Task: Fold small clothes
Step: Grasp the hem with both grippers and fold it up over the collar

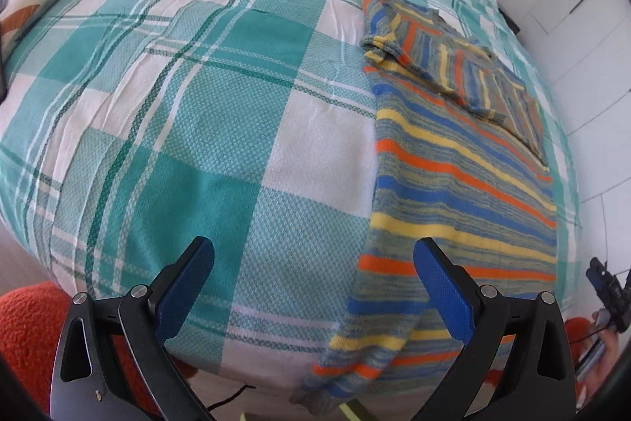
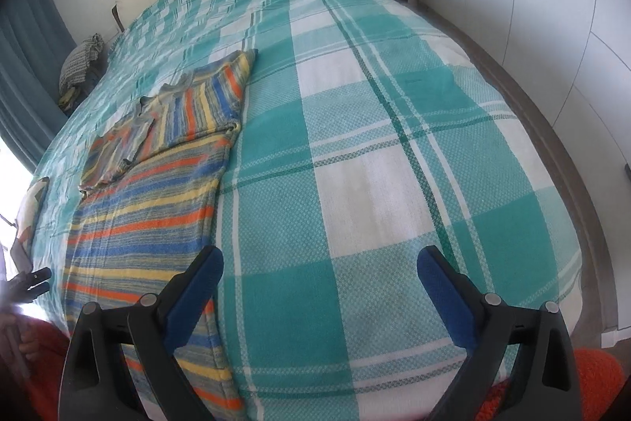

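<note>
Item: striped sweater (image 1: 453, 160), partly folded, lay on plaid bedspread (image 1: 189, 113), right half of frame in left view, left in right view. We held left gripper (image 1: 313, 263) and right gripper (image 2: 319, 269) wide apart, nothing btwn fingers.

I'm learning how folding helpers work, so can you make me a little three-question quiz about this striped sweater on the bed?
1. True or false: the left hand-held gripper is shut on the striped sweater.
2. Which part of the sweater is already folded over the body? A) a sleeve B) the bottom hem C) nothing
3. Fill in: the sweater lies on a teal and white ______ bedspread.

Key
1. False. Both it and the right hand-held gripper are open and hold nothing.
2. A. The sleeve lies across the upper body; the hem end hangs over the bed's near edge.
3. Checked.
</note>
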